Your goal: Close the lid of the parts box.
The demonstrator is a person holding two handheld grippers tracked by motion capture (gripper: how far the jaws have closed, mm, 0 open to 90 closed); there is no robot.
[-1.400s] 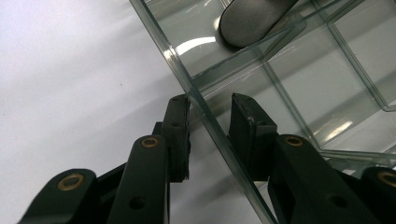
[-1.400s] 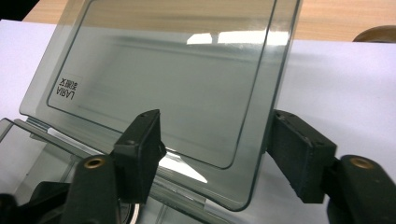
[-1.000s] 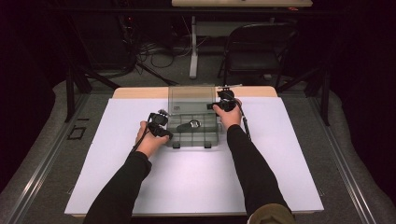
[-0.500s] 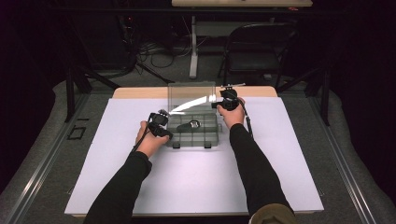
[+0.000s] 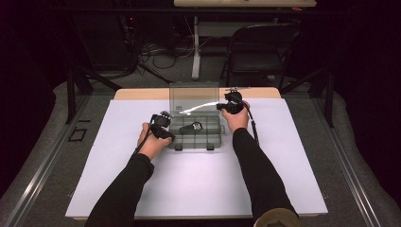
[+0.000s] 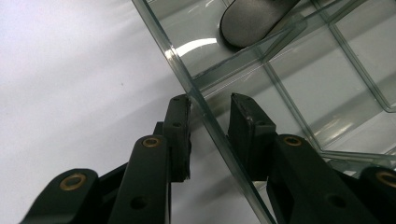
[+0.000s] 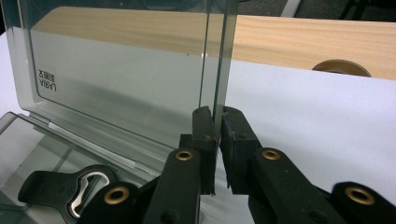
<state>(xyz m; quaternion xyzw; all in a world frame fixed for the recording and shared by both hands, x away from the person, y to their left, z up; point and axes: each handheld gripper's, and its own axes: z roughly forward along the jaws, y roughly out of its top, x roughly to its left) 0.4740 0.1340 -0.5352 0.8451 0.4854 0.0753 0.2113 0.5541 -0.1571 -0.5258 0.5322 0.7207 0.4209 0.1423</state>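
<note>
A: Right gripper view, quick read: right gripper (image 7: pixel 217 119) has its jaws pinched on the edge of the clear lid (image 7: pixel 116 79), which stands upright. They've just been closing, and the lid's side edge sits between the pads. Prob. gripped there because that edge is the free one, away from the hinge.

B: And the left gripper (image 6: pixel 210 105)?

A: Left gripper view: jaws straddle the side wall of the clear organizer box (image 6: pixel 219 135), one pad outside, one inside. Half spread; can't tell if the pads actually press the wall. Looks like bracing, so the base won't slide or tip while the lid swings.

B: Where's the box?

A: High view: box (image 5: pixel 196 139) near the table's (image 5: pixel 283 189) middle, toward the far side, between both hands. Bottle opener (image 5: pixel 192 126) lies in a compartment; it's also at the lower left in the right gripper view (image 7: pixel 70 186).
</note>
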